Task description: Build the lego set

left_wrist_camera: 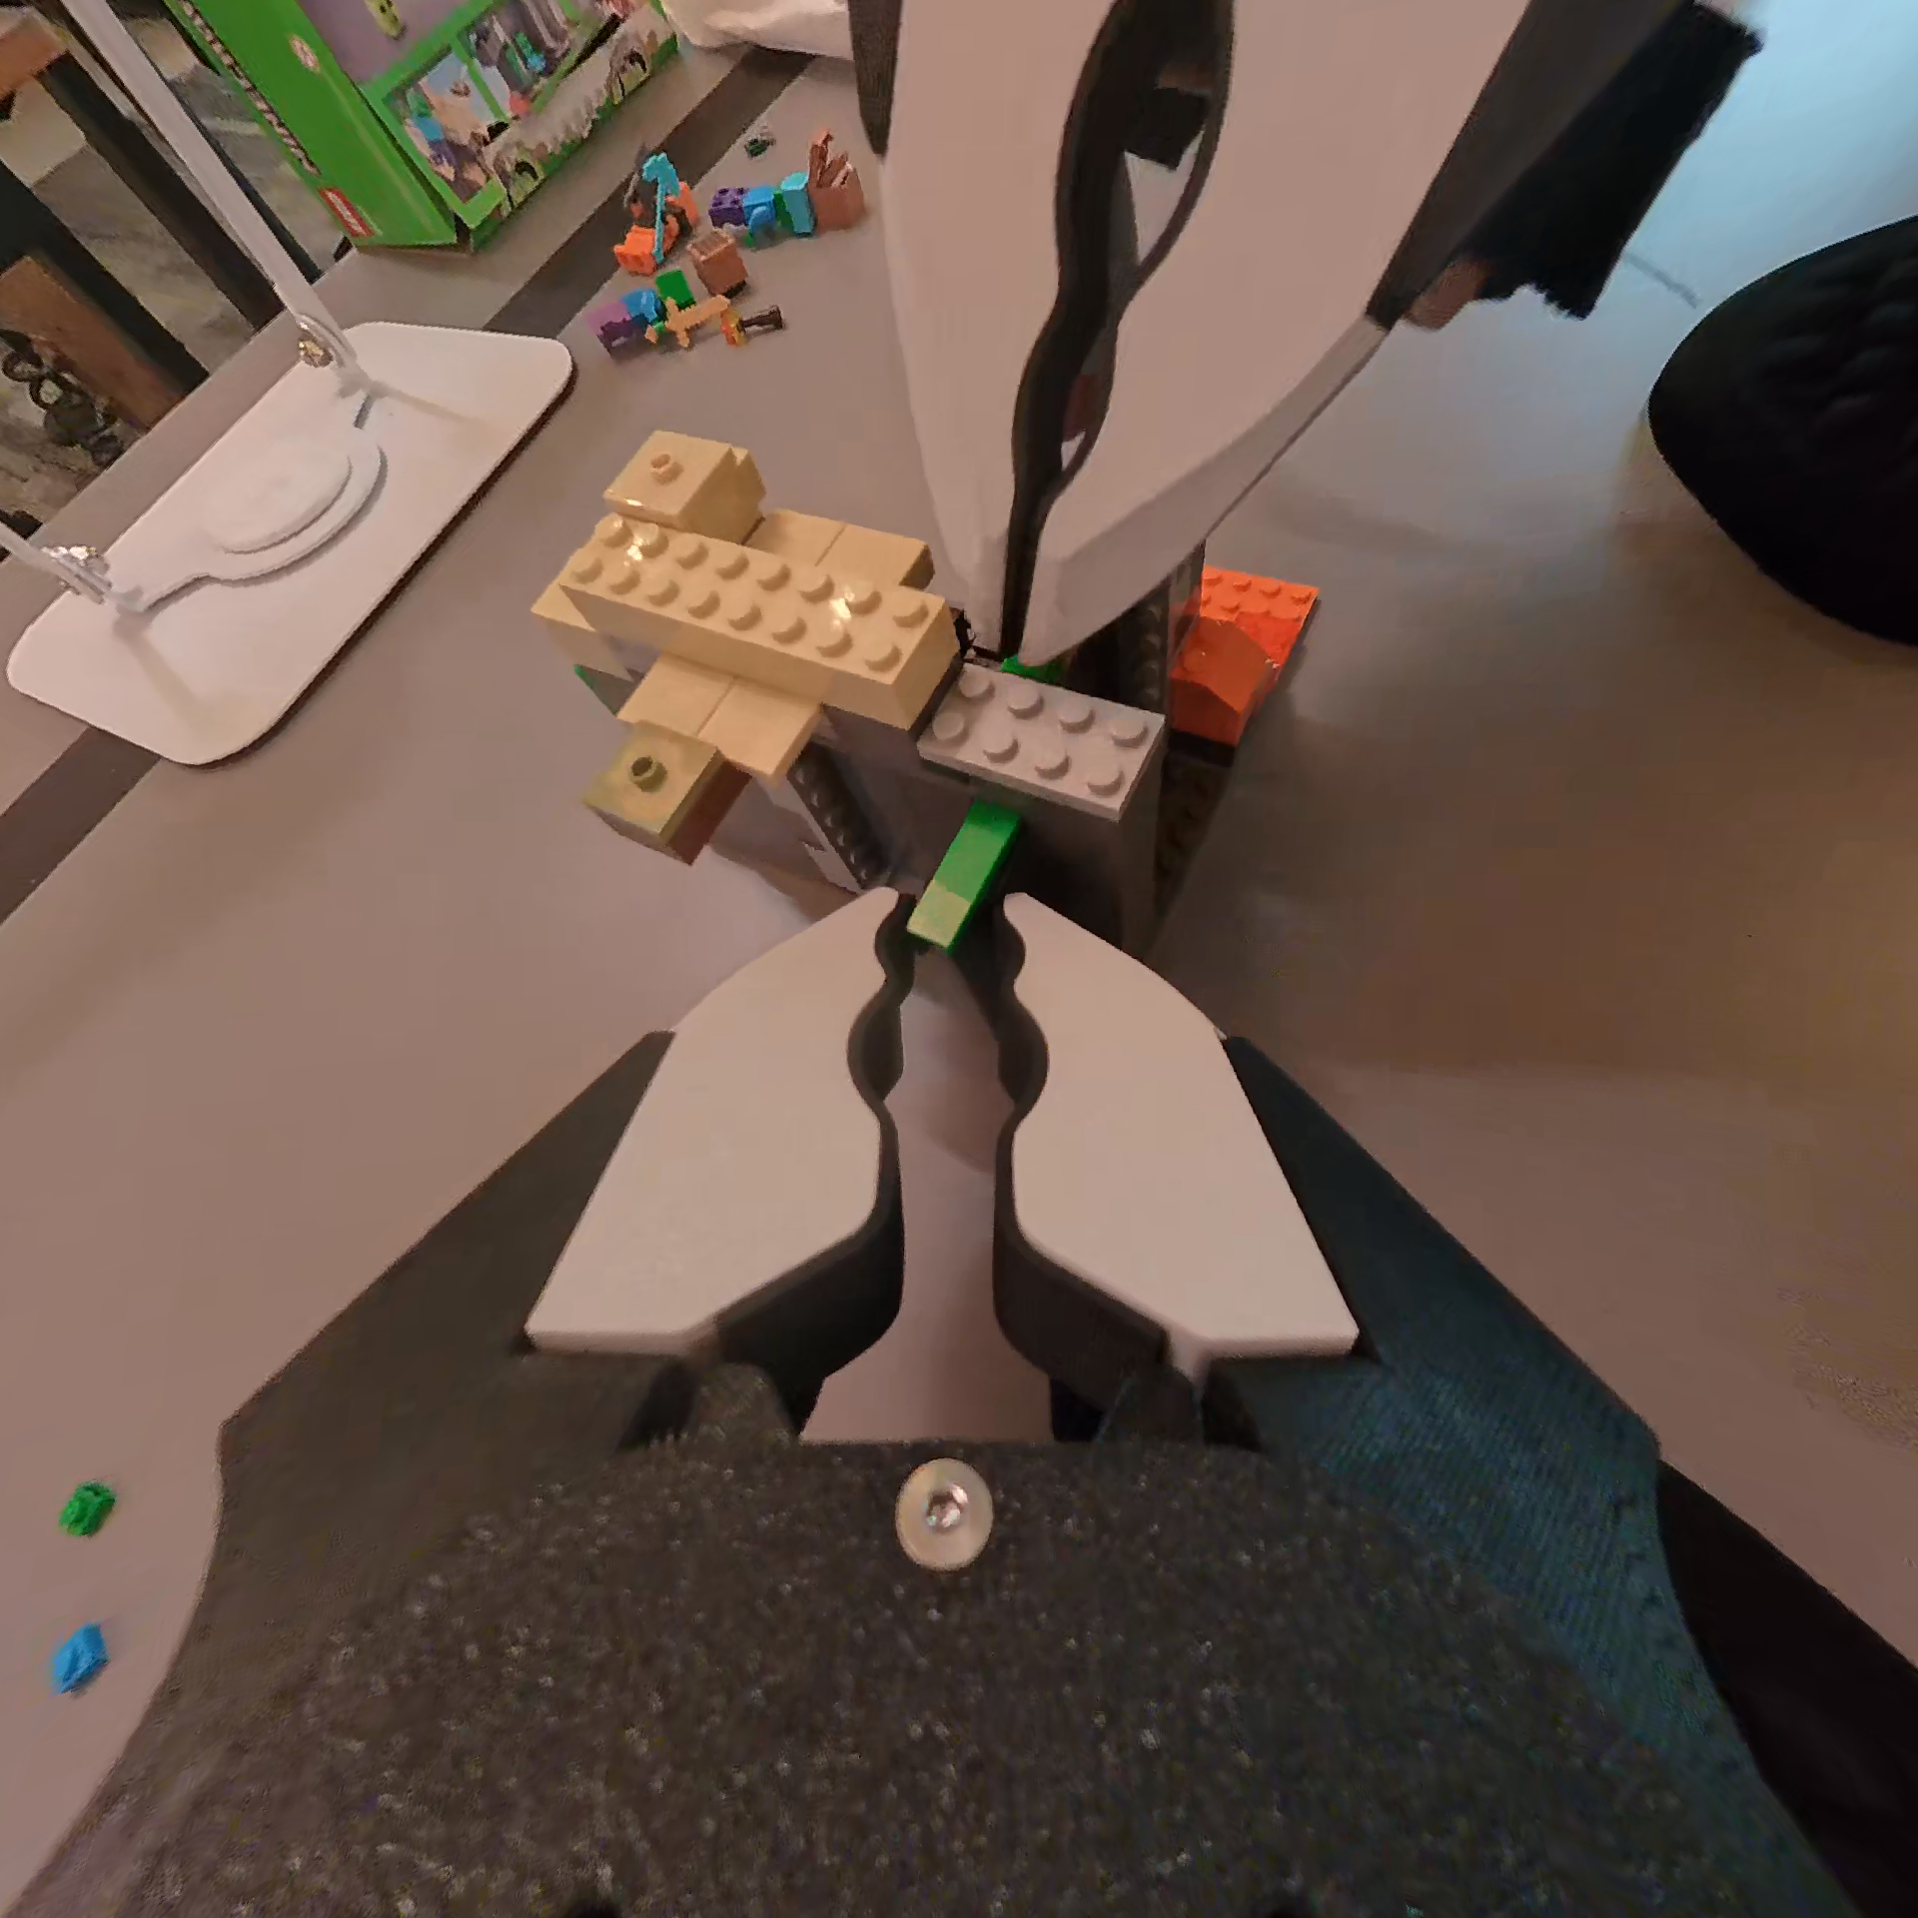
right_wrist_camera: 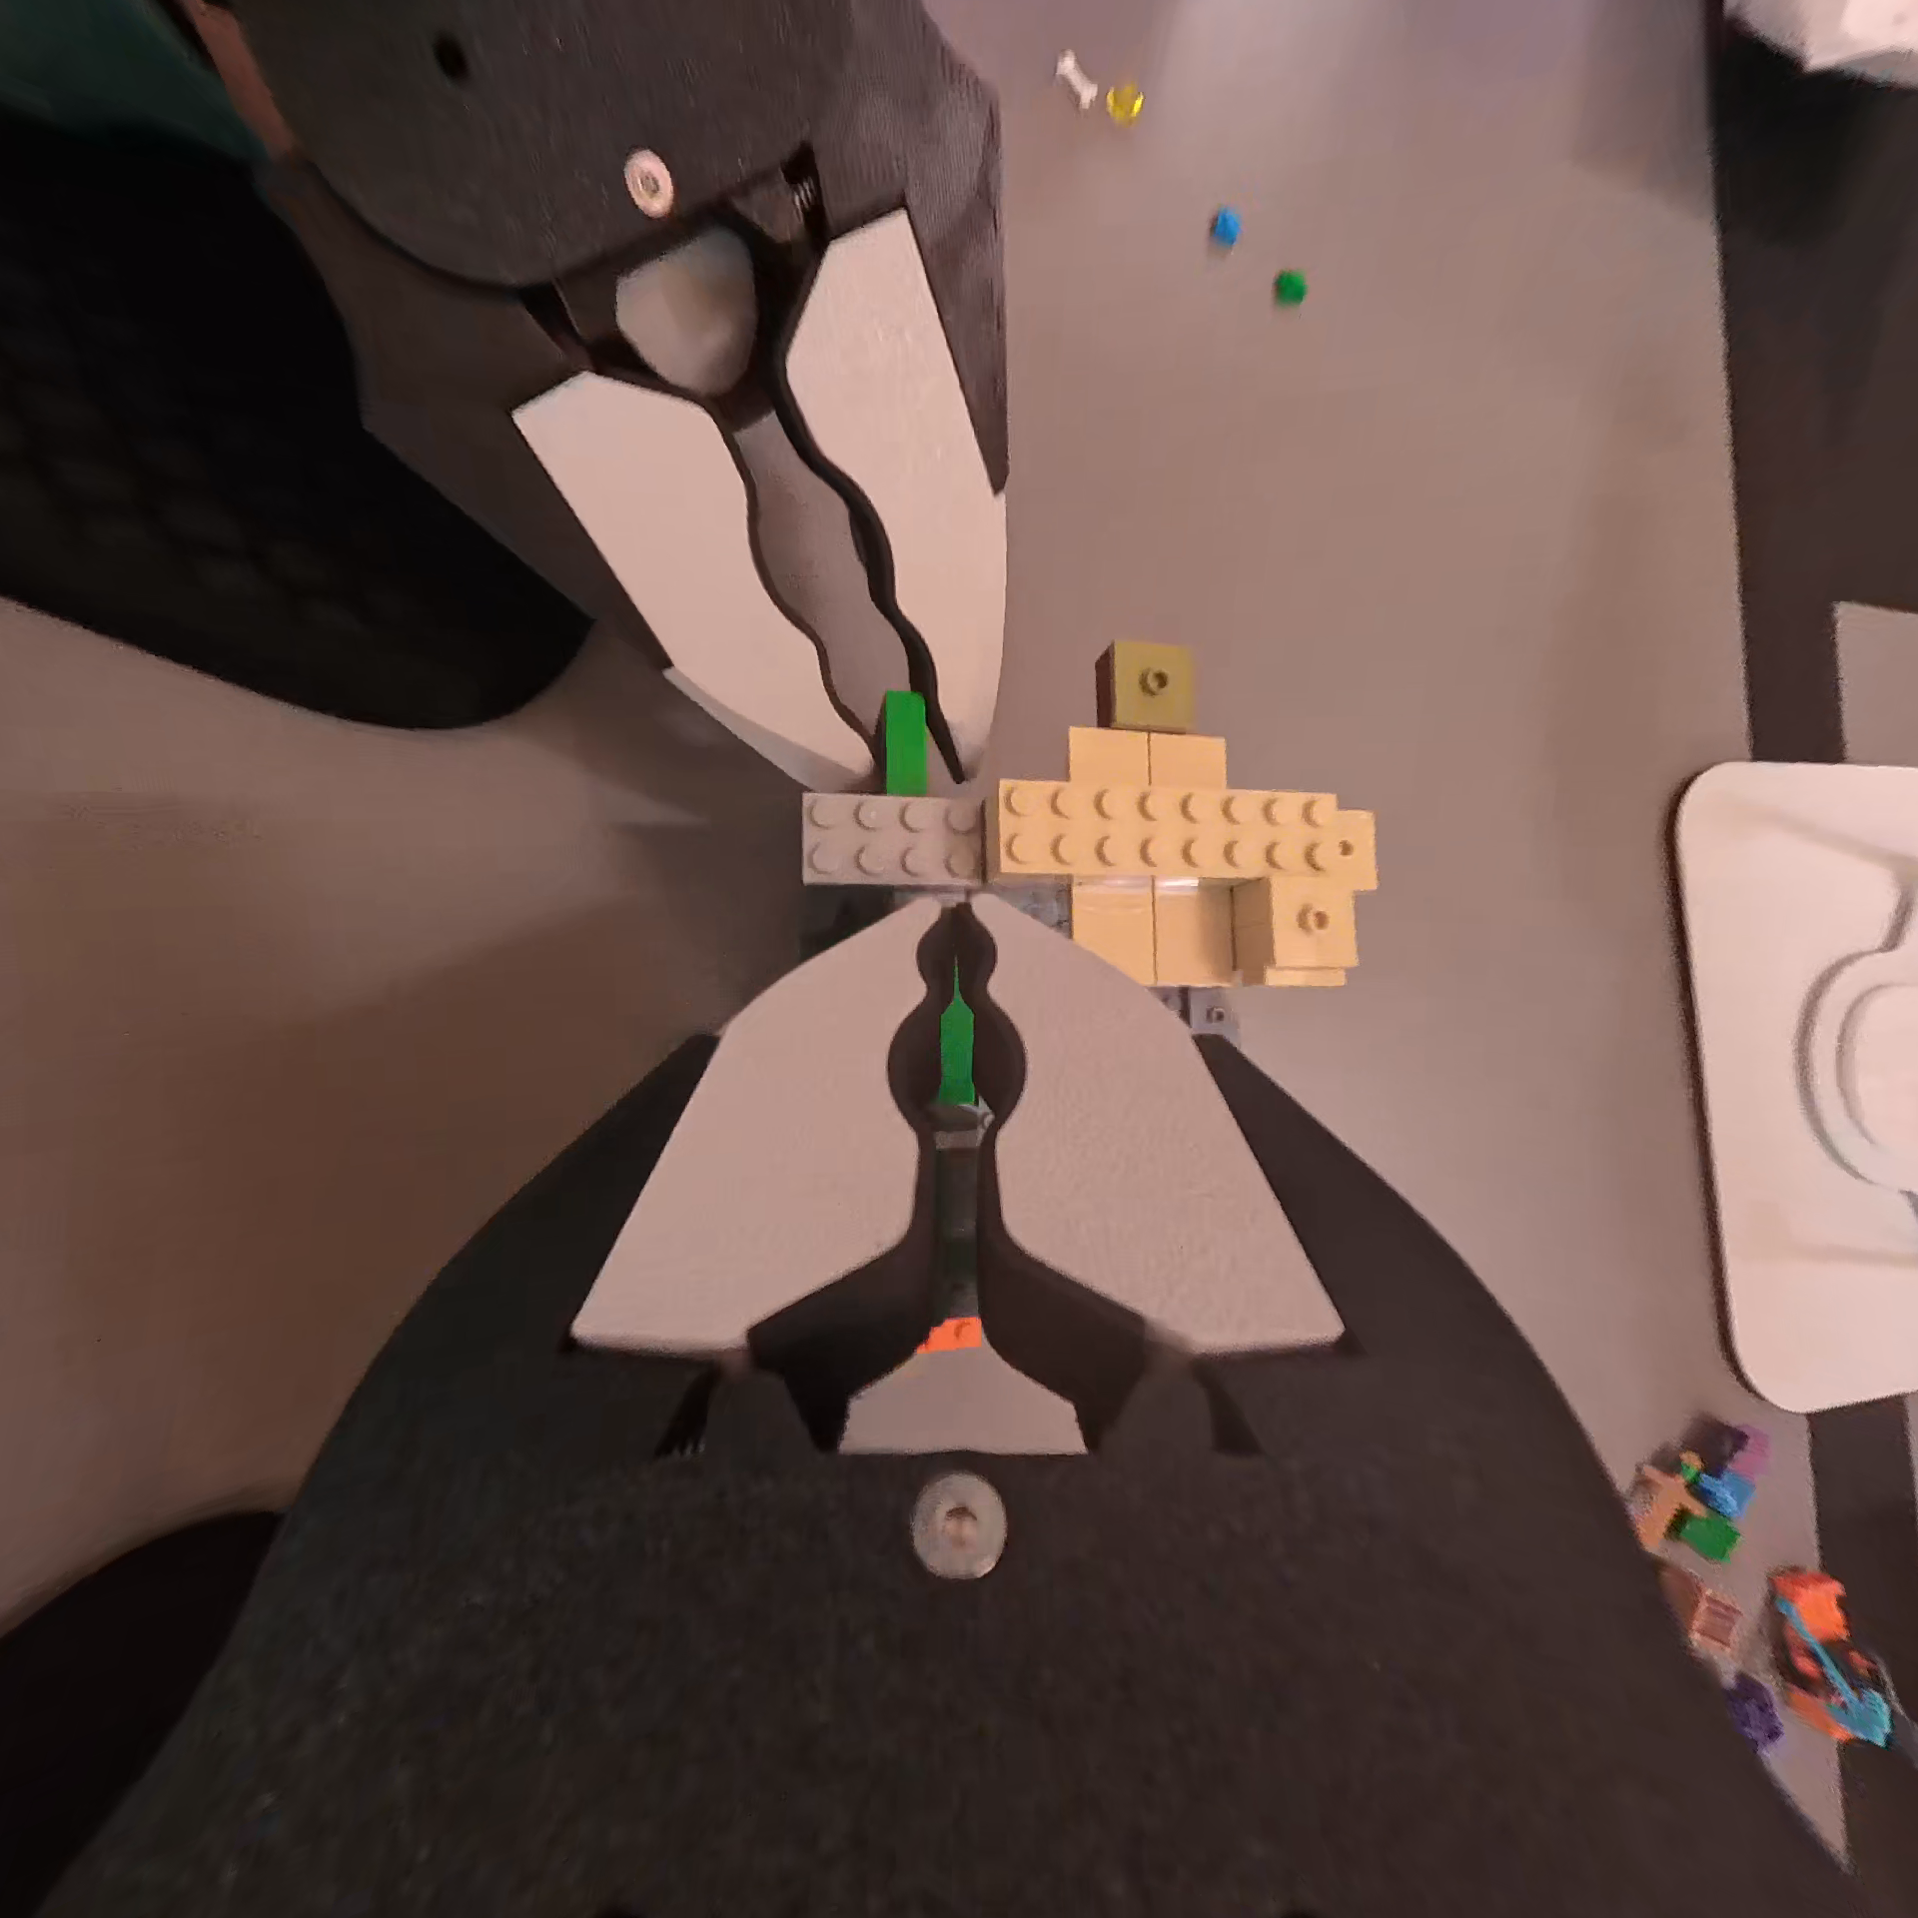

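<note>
**Inspector:** Surface?

**Assistant:** Grey table [left_wrist_camera: 363,934], matte, crossed by a dark strip at the far side. On it: a white flat stand base [left_wrist_camera: 301,519], a green set box [left_wrist_camera: 415,114], a scatter of small coloured pieces [left_wrist_camera: 716,259]. A black rounded seat [left_wrist_camera: 1796,446] stands off the table edge.

**Inspector:** The model?

**Assistant:** The lego build [left_wrist_camera: 789,644] sits mid-table: long tan brick on top, grey brick [left_wrist_camera: 1038,742] beside it, orange section [left_wrist_camera: 1235,654] behind.

**Inspector:** Left hand-held gripper [left_wrist_camera: 950,919]?

**Assistant:** Fingers slightly apart at the tips, a green piece [left_wrist_camera: 965,877] projecting from the build between them. Contact cannot be confirmed.

**Inspector:** Right hand-held gripper [right_wrist_camera: 957,913]?

**Assistant:** Tips drawn together at the grey brick's edge; a green sliver shows lower in the gap between the fingers. Whether anything is pinched, I cannot tell.

**Inspector:** View differences?

**Assistant:** Only the right wrist view shows a white bone-shaped piece [right_wrist_camera: 1075,79] and a yellow stud [right_wrist_camera: 1125,102]. Only the left shows the box.
</note>
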A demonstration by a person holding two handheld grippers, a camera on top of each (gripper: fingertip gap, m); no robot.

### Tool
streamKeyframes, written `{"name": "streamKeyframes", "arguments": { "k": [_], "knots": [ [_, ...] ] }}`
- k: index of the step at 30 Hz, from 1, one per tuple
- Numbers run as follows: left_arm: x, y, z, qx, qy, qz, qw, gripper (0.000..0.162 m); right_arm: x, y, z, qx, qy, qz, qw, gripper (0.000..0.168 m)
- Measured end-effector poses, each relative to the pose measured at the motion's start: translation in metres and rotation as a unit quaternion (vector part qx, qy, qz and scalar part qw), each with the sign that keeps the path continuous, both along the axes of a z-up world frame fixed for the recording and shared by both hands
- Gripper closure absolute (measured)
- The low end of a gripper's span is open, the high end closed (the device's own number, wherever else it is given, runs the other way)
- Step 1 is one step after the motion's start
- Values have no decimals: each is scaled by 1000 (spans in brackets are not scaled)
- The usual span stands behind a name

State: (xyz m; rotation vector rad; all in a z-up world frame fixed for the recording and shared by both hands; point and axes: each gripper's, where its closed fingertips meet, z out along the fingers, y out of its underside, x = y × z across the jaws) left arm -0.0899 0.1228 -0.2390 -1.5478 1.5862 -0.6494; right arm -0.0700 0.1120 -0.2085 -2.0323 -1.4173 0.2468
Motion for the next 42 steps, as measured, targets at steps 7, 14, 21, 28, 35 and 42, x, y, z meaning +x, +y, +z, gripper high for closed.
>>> {"name": "streamKeyframes", "arguments": {
  "k": [7,14,21,28,35,42],
  "knots": [
    [2,-1,0,-3,-11,-9,1000,149,1,1,-6,-15,-19,1,1000,168],
    [3,-1,1,-2,-14,-9,1000,149,-1,1,-5,-13,-59,24,998,168],
    [4,-2,0,-12,-19,-13,1000,149,1,0,-7,-38,-103,23,994,168],
    [6,-3,-1,-10,-17,-13,1000,149,3,-1,-8,-47,-129,27,990,168],
    [6,-3,-1,-9,-18,-11,1000,149,3,-1,-8,-51,-135,26,989,168],
    [6,-5,0,-14,-22,-15,1000,149,1,-3,19,-20,-41,2,999,168]
  ]
}}
